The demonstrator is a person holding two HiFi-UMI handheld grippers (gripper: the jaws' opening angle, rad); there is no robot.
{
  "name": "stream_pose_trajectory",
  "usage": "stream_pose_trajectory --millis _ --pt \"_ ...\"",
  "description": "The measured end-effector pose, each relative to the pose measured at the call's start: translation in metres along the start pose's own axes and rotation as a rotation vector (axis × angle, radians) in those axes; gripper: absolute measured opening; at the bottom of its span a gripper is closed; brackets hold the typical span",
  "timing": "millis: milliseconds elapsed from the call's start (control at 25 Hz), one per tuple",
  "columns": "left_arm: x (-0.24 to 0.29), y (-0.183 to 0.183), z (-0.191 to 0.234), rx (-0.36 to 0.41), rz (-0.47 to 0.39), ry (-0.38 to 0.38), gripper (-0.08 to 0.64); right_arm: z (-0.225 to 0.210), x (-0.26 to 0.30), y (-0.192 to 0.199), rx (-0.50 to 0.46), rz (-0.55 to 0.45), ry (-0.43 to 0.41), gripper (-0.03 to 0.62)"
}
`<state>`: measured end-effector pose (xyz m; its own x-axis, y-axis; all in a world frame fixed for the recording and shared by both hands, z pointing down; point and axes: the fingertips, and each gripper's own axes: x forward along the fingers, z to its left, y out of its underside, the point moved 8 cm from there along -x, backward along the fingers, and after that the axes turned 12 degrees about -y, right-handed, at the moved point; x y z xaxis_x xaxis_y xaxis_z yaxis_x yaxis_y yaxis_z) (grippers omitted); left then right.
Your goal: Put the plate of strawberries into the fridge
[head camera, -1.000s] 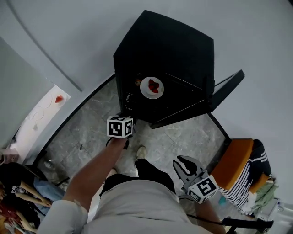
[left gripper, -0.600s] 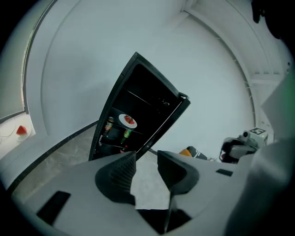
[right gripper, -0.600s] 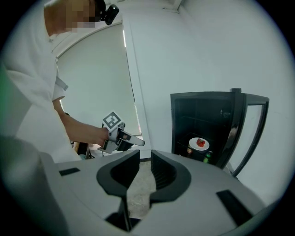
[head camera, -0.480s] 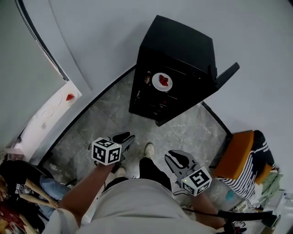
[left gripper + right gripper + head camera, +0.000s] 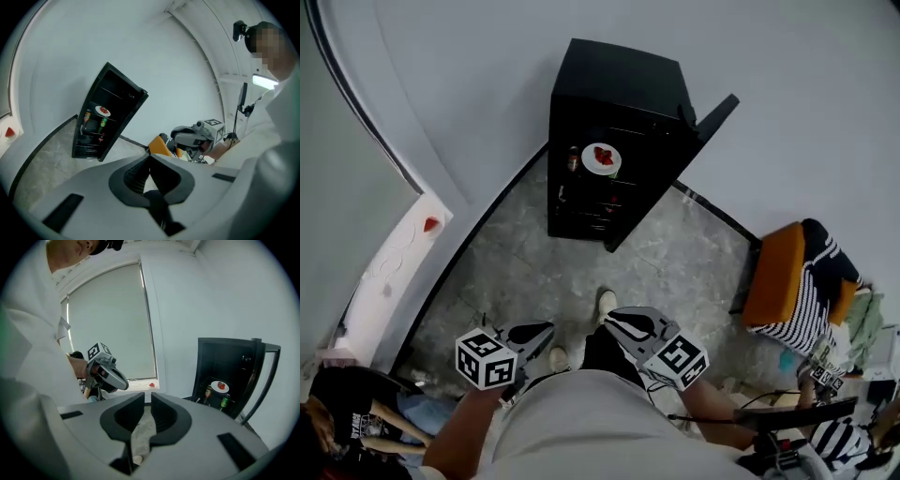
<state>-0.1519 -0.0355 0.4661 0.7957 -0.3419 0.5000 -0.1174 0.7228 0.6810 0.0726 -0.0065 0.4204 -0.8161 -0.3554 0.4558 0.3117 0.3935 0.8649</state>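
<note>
The white plate of strawberries [image 5: 602,158] rests on a shelf inside the open black fridge [image 5: 614,75]. It also shows in the left gripper view as the plate [image 5: 103,111] and in the right gripper view as the plate [image 5: 219,386]. Both grippers are held low by the person's body, far from the fridge. My left gripper [image 5: 532,334] is shut with nothing in it, its tips meeting [image 5: 150,158]. My right gripper [image 5: 625,324] is empty too, its jaws drawn together to a thin slit [image 5: 147,397].
The fridge door [image 5: 713,114] stands open to the right, with bottles [image 5: 573,161] beside the plate. An orange chair [image 5: 776,275] with striped cloth is at the right. A white ledge [image 5: 398,255] holding a red item runs along the left wall. Grey stone floor [image 5: 534,272] lies between.
The left gripper has drawn back from the fridge to the person's body and its jaws have closed. The fridge now looks farther away. The plate has stayed on its shelf.
</note>
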Motion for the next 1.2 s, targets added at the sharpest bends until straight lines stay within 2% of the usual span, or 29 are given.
stream_pose_trajectory --millis 360,640,1200 --pt "-0.021 0.012 -0.034 0.05 -0.011 0.084 0.013 0.044 0.003 0.002 -0.035 -0.005 -0.009 0.044" --pt "-0.027 0.018 -0.052 0.072 -0.019 0.09 0.013 0.067 -0.01 0.007 -0.043 -0.008 -0.011 0.041" --pt "-0.032 0.026 -0.059 0.089 -0.038 0.079 0.012 0.082 -0.012 0.006 -0.075 -0.001 -0.02 0.034"
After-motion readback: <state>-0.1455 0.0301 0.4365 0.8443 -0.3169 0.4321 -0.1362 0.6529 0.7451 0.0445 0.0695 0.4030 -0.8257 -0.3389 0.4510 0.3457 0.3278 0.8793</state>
